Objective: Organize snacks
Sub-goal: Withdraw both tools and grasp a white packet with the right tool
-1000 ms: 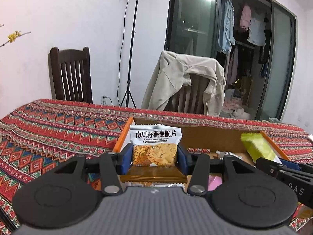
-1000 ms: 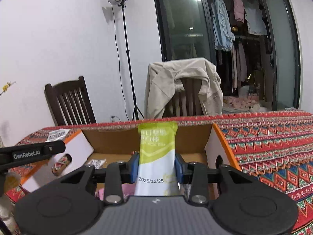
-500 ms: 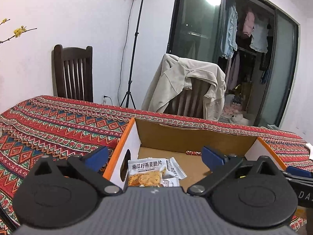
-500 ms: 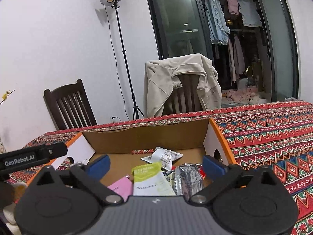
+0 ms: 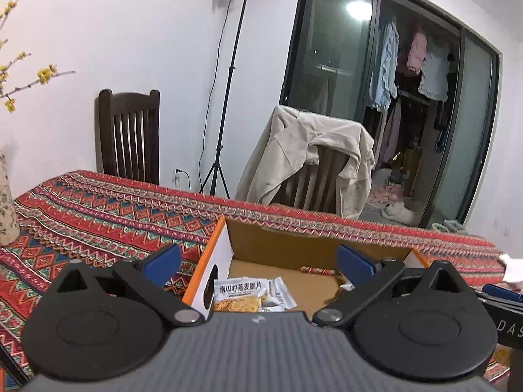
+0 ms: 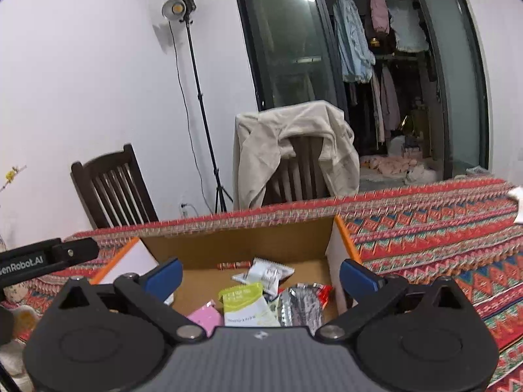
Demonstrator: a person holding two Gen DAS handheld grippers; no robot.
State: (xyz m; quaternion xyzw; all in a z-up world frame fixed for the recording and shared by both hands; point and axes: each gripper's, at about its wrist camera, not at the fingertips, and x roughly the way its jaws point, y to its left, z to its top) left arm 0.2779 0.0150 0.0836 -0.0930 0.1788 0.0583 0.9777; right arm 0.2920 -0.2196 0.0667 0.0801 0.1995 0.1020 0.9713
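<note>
Cardboard forms the box that lies below and ahead of both our grippers, on the patterned tablecloth. Our left gripper has its jaws spread fully wide and holds nothing. The oat crisp packet lies flat just below its fingertips, inside the box against the left wall, long axis running across the jaws. Our right gripper is likewise fully spread and empty. The green bar wrapper lies beneath it, between the jaws in view, long axis pointing away from us, with a pink packet to its left and a silver packet to its right. We judge both snacks placed. Each hand is nearest its own packet; any loose snack outside the box is out of view.
</note>
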